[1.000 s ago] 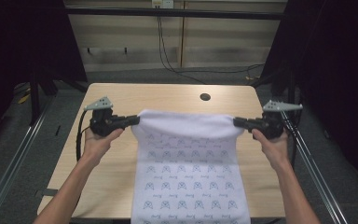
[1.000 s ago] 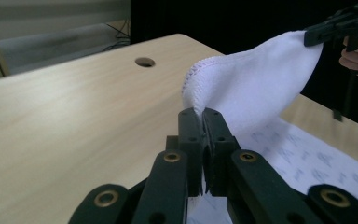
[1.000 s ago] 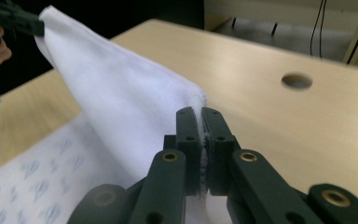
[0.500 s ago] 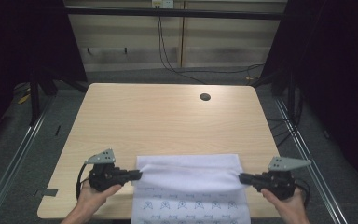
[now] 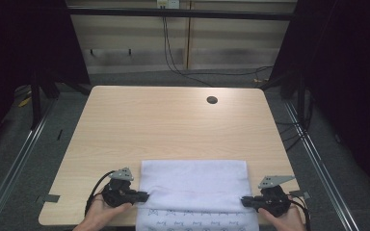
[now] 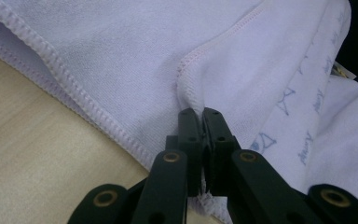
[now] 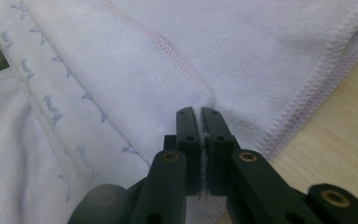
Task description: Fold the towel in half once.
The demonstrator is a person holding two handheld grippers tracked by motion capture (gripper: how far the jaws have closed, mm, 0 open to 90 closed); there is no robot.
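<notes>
— Both my hands have come back toward the near edge of the tabletop (image 5: 164,120) since a second ago, and they've sunk lower. Back then I held the cloth up over the middle of the tabletop; now its far part lies folded over, plain side up, near the front edge.

— Where is the cloth exactly?

— My white cloth (image 5: 192,180) lies flat across the near middle of the tabletop, its far edge straight and running side to side. The printed part, with small blue marks, shows at the bottom of the high view and hangs past the front edge.

— And the left gripper?

— My left gripper (image 5: 142,196) sits at the cloth's left side, jaws pressed together on a stitched corner of the cloth (image 6: 191,88). In the left gripper view a pinch of hem rises between the two black jaws.

— The right one?

— Same story. My right gripper (image 5: 244,202) is at the cloth's right side, jaws clamped tight on the cloth (image 7: 205,100), just where a pink seam runs in. Bare wood shows beside the cloth's edge.

— Anything else on the tabletop?

— A dark round hole (image 5: 212,100) near the far right, well apart from the cloth.
</notes>
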